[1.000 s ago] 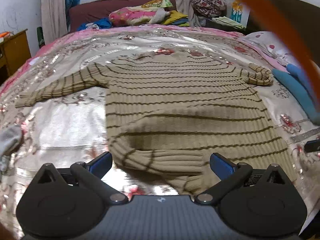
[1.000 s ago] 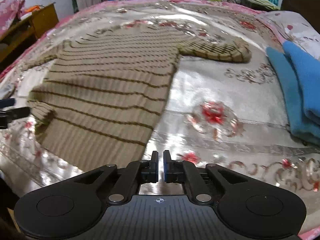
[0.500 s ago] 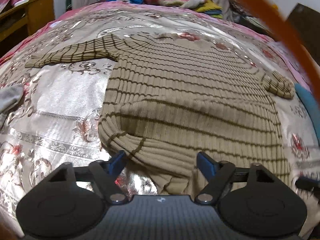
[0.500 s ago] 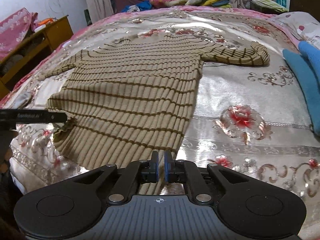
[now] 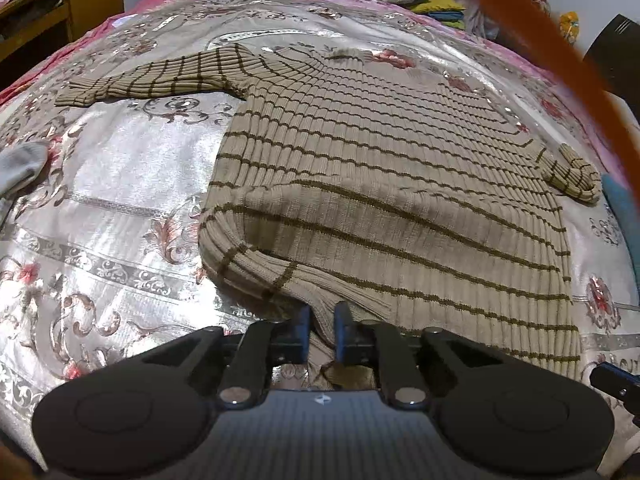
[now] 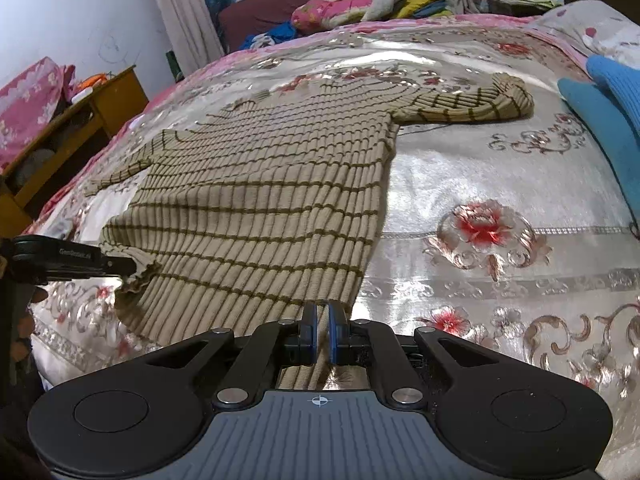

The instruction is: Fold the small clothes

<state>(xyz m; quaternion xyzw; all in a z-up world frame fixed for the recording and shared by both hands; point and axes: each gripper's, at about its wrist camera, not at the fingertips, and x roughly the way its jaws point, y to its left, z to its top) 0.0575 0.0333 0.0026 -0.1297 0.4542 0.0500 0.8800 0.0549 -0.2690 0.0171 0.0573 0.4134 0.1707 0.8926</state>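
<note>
A tan ribbed sweater [image 5: 380,168] with thin brown stripes lies spread on the flowered satin bedspread [image 5: 120,200], sleeves out to both sides. My left gripper [image 5: 322,320] is at the near left hem corner; its jaws are closing, with a bunched fold of the knit pinched between the blue pads. The right wrist view shows the sweater [image 6: 272,184] from its other side, with the left gripper [image 6: 124,266] holding the ruffled corner. At the near right hem corner my right gripper [image 6: 322,322] is shut on the sweater's edge.
Folded blue cloth [image 6: 600,120] lies at the bed's right side. A grey sock [image 5: 20,168] rests at the left. A wooden desk [image 6: 80,120] stands left of the bed. Piled bedding [image 6: 352,4] sits at the head. An orange strap [image 5: 560,60] crosses the left view.
My left gripper's jaws went from wide open around the folded hem corner to pinched on it, and its view rolled. The right gripper stayed shut at its hem corner.
</note>
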